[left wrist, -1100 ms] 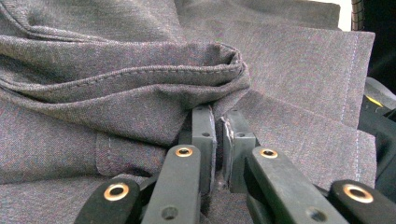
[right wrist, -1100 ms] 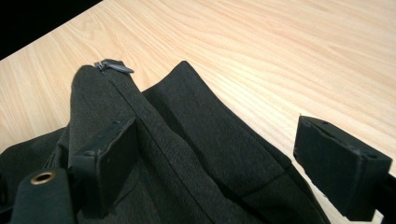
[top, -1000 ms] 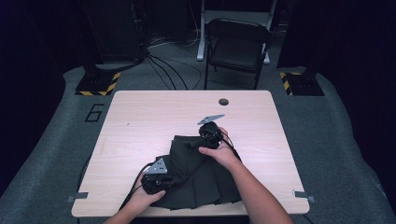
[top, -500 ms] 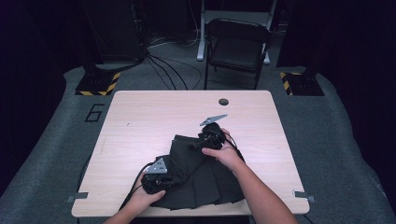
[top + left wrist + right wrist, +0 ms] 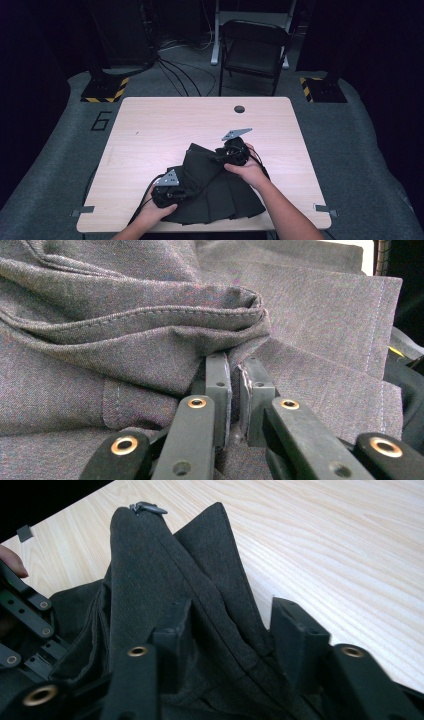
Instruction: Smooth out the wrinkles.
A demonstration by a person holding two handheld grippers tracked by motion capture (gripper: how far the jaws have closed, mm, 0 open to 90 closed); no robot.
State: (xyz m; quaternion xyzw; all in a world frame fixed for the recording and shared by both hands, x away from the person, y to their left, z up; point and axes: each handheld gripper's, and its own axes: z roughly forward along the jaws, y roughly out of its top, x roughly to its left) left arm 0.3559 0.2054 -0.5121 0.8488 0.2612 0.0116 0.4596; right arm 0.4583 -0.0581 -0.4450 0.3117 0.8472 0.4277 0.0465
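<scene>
Dark garment point(image 5: 215, 190) lies bunched at the near edge of the table point(image 5: 165, 125), and we work it from both ends. Our left gripper point(image 5: 235, 390) at near left has its jaws clamped on a stitched fold. Our right gripper point(image 5: 227, 630), farther and to the right, has just been closing, yet its jaws are half wide around a raised ridge of cloth without pinching it. That ridge runs lengthwise away from the right jaws toward the far left, so the right hand is better placed to seize it.
</scene>
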